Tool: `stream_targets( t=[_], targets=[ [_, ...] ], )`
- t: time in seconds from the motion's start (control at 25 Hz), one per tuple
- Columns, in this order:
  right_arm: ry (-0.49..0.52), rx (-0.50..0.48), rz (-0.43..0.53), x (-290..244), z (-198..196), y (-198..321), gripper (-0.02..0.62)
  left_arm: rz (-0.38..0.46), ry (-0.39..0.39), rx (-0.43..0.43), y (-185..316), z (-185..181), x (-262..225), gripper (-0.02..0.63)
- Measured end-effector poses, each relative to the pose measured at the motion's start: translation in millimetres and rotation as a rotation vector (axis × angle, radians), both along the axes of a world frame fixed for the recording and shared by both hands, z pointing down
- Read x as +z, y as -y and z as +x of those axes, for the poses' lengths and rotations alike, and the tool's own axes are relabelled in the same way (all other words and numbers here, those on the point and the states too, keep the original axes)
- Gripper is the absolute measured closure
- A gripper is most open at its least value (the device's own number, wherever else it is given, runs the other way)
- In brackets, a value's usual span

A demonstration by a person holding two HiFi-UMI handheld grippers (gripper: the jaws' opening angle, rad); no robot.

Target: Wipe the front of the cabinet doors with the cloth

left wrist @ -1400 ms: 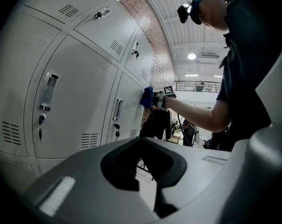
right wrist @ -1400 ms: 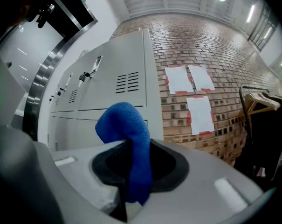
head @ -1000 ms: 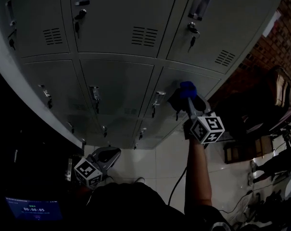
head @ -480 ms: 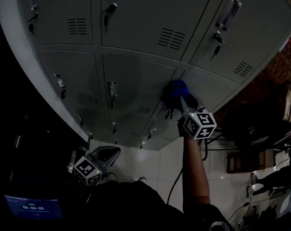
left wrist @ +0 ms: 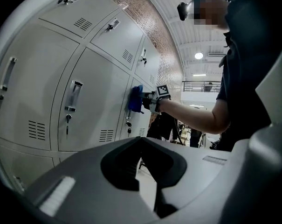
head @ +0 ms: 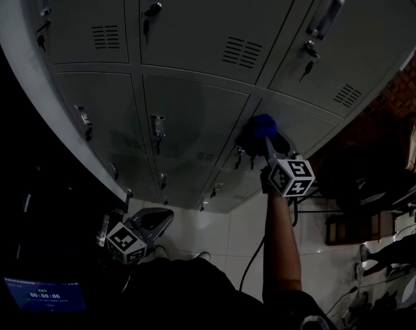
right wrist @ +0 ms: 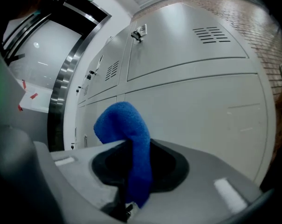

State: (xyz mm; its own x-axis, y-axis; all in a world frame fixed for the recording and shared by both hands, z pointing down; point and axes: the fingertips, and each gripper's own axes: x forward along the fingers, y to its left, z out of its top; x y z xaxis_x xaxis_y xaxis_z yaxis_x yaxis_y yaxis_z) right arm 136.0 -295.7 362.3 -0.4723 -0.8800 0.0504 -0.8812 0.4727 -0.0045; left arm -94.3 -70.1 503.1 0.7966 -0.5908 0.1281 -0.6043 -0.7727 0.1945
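Note:
A grey bank of locker doors [head: 194, 108] fills the head view, each door with a handle, lock and vent slots. My right gripper [head: 264, 137] is shut on a blue cloth [head: 261, 125] and holds it against a middle-row door near a door seam. The right gripper view shows that cloth [right wrist: 131, 143] bunched between the jaws with the pale door [right wrist: 196, 111] close ahead. My left gripper [head: 155, 220] hangs low by the person's body, away from the lockers, jaws closed together on nothing. From the left gripper view the cloth [left wrist: 135, 99] is seen pressed on the door.
Light tiled floor [head: 242, 225] lies below the lockers. Dark chairs and furniture [head: 373, 184] stand at the right by a brick wall [head: 407, 67]. A cable [head: 252, 260] hangs by the right arm. A small screen [head: 46, 295] glows at the lower left.
The right gripper with the cloth slid left along the door a second ago, then shifted slightly back to the right. The left gripper has stayed low in place.

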Motion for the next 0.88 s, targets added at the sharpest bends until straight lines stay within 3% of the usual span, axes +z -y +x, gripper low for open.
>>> stream_targets(
  t=[0.6, 0.88],
  targets=[
    [0.015, 0.185, -0.007, 6.7, 121.8, -5.1, 0.517, 0.001, 0.005, 0.075, 12.4, 43.3, 3.1, 0.606],
    [0.009, 0.317, -0.001, 7.7, 186.9, -9.6, 0.517, -0.007, 0.004, 0.09, 13.1, 55.3, 4.6, 0.606]
  ],
)
